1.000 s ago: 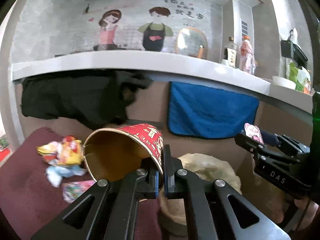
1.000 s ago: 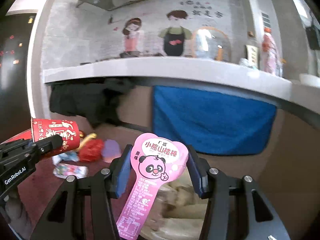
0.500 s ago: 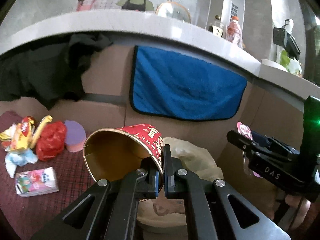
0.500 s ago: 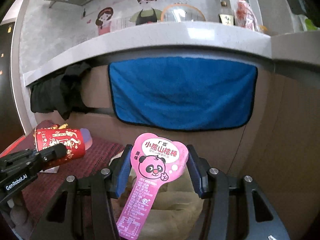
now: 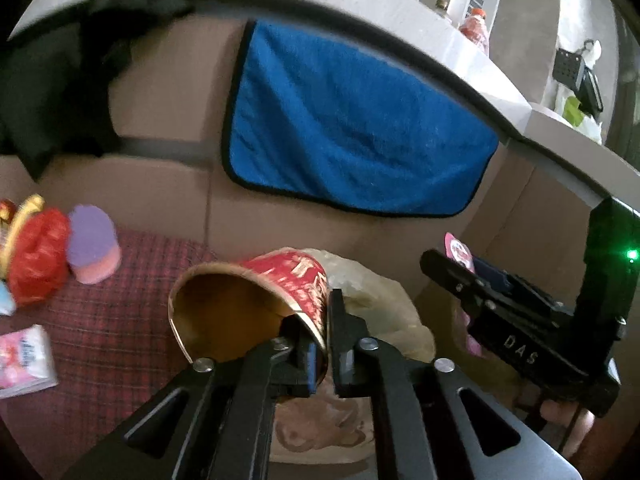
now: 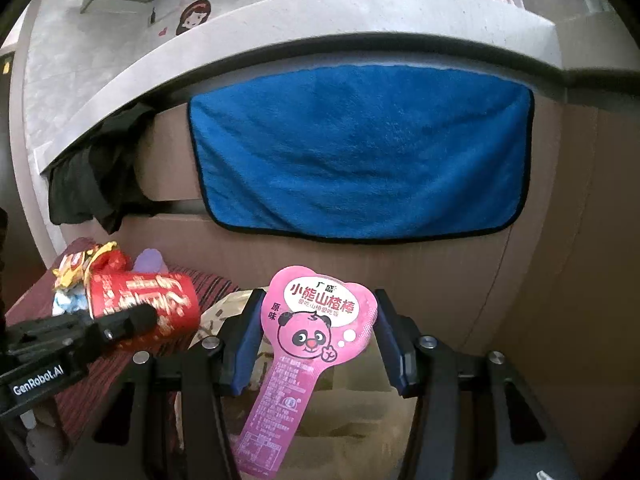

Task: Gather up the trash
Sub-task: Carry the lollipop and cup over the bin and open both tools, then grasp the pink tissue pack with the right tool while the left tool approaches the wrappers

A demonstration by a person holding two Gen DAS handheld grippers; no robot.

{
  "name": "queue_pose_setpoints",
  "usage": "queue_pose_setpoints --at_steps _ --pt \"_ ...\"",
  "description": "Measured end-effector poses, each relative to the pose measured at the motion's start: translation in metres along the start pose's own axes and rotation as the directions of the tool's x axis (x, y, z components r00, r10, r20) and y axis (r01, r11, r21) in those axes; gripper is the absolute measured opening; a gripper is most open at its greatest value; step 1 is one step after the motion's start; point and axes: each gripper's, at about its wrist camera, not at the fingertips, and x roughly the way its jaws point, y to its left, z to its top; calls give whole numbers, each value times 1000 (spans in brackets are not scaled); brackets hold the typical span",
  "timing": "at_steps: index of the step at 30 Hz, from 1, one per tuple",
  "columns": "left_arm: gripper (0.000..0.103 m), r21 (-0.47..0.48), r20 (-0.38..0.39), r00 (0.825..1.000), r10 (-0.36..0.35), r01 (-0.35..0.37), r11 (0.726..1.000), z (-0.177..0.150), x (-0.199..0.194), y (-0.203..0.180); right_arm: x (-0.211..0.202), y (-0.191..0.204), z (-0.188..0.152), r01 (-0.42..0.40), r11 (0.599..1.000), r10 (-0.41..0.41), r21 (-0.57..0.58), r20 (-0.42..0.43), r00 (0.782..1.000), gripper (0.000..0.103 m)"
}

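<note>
Both hands have been dropping toward the bin since a second ago, so the cartoon wall picture is sliding out of the left wrist view.

Only the left wrist view is showing the brown inside of the red paper cup (image 5: 248, 304), the pink tissue packet (image 5: 24, 360) at nine o'clock and the person's fingers (image 5: 568, 426) under the right tool. Only the right wrist view is showing the panda print on the pink lollipop-shaped snack wrapper (image 6: 316, 328) and the cup's red side.

Counting: one cup, one pink wrapper, one blue hanging towel (image 5: 352, 132), one cream bag-lined trash bin (image 5: 384, 312), one purple-and-pink sponge (image 5: 90, 250), one crumpled red bag (image 5: 36, 268), and two tools.

The left tool (image 5: 324, 348) is opening its jaws, a narrow gap showing, with the cup's rim wall between them; the cup is lying on its side over the bin, mouth toward seven o'clock. The right tool (image 6: 316, 344) is standing about half apart, its blue pads (image 6: 246, 340) flanking the wrapper's wide head and seemingly touching its edges, above the bin at six o'clock.
</note>
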Motion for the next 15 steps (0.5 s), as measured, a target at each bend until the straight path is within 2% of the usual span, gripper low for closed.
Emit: queue_pose_setpoints --at_steps 1,3,4,7,13,15 --pt "35 0 -11 1000 -1 1 1000 0 4 3 3 -4 0 -27 999 26 22 9 1000 51" --pt "47 -4 -29 999 -14 14 1000 -1 7 7 10 -10 0 -44 997 44 59 0 999 63" --pt "47 -11 -41 999 -21 21 1000 -2 8 11 13 -11 0 -44 997 44 69 -5 999 67" --pt "47 -32 -58 998 -37 35 999 1 8 17 20 -13 -4 -56 995 58 82 -24 998 67" --pt "47 -98 -36 996 -86 82 992 12 -8 28 16 -5 -15 -20 998 22 56 -47 999 66" --pt "47 -105 -21 997 -74 71 992 14 -16 31 12 -4 -18 -8 999 10 43 -53 999 66"
